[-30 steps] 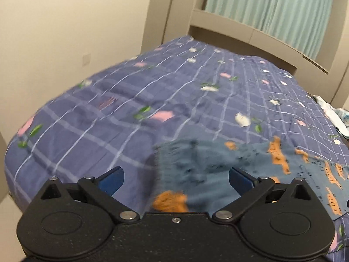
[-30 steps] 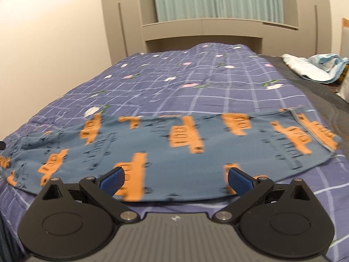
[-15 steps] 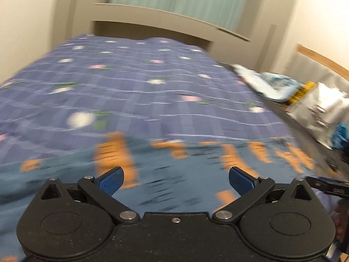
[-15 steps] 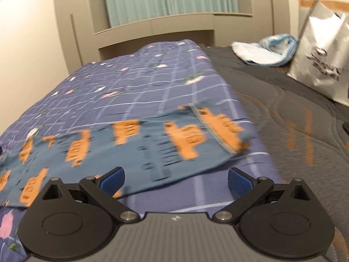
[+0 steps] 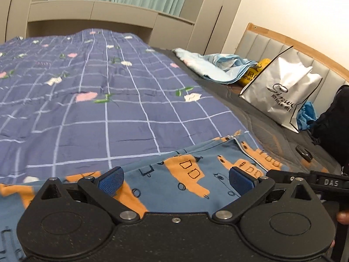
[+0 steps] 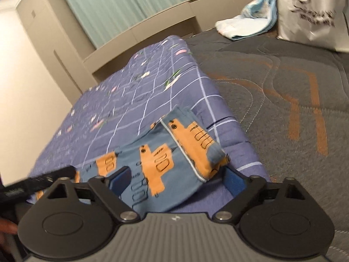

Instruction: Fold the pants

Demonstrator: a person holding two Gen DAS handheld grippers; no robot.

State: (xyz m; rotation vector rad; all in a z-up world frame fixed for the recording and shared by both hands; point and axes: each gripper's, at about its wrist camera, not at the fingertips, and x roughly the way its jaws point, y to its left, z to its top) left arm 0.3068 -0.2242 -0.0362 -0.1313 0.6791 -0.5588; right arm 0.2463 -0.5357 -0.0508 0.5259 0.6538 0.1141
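Blue pants [image 5: 192,168] with orange printed shapes lie flat on a purple checked quilt [image 5: 98,109]. My left gripper [image 5: 175,181] hovers open over the pants close to their right end, with nothing pinched. In the right wrist view the pants' end [image 6: 187,139], edged with white piping, lies at the quilt's right border. My right gripper [image 6: 178,180] is closing with that end's corner between its jaws, and the pads do not press on it. Each gripper shows at the edge of the other's view: the right gripper [image 5: 316,181] and the left gripper [image 6: 41,182].
Bare dark grey mattress [image 6: 283,91] lies right of the quilt. On it stand a silver shopping bag [image 5: 283,91], a heap of light blue cloth [image 5: 218,65], a black bag [image 5: 336,126] and a small dark round object [image 5: 304,152]. A padded headboard runs along the right.
Both grippers have swept to the right along the pants to their end at the quilt's edge. The right gripper's jaws have narrowed slightly around that end.
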